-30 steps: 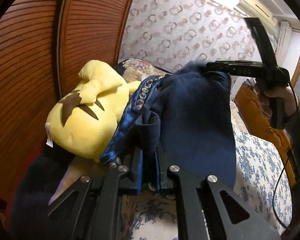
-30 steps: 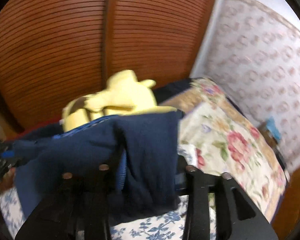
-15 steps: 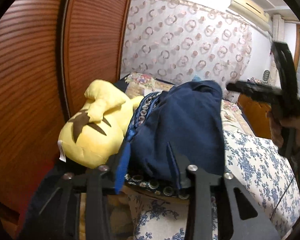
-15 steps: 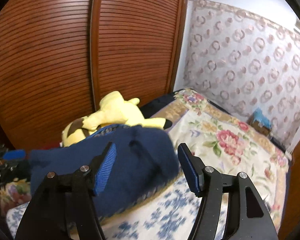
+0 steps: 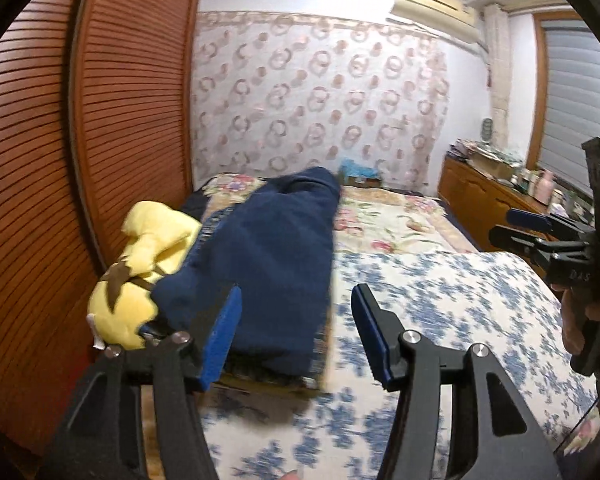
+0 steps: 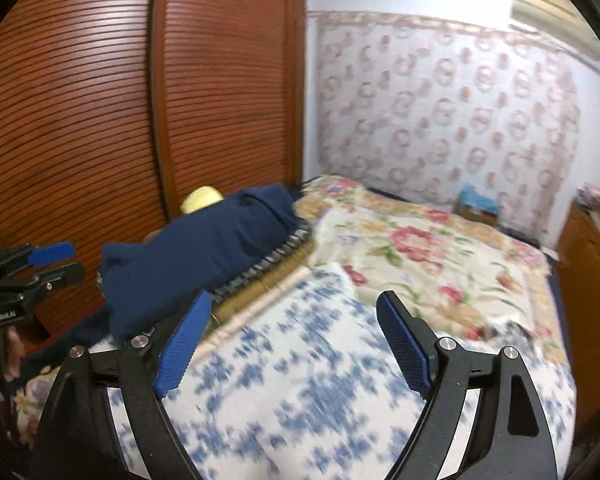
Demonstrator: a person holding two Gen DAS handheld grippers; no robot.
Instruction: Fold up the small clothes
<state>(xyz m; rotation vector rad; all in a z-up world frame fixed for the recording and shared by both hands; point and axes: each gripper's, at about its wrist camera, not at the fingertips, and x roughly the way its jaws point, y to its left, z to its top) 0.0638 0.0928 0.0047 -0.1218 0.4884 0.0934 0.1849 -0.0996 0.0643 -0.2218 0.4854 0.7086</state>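
A folded navy blue garment (image 5: 268,256) lies on a stack at the left side of the bed, beside a yellow plush toy (image 5: 140,276); it also shows in the right wrist view (image 6: 204,252). My left gripper (image 5: 296,332) is open and empty, just in front of the garment. My right gripper (image 6: 292,340) is open and empty over the blue-flowered bedspread (image 6: 300,380), to the right of the garment. Each gripper shows in the other's view, the right one (image 5: 540,236) and the left one (image 6: 32,264).
A brown louvred wardrobe (image 5: 80,140) stands at the left. A pink-flowered quilt (image 6: 420,248) covers the far bed. A wooden dresser (image 5: 488,200) with clutter stands at the right. A patterned curtain (image 5: 320,100) hangs behind. A light blue item (image 5: 358,170) lies at the bed's far end.
Both grippers let go of the navy garment, opened and drew back. The garment now rests folded on the stack beside the plush toy.
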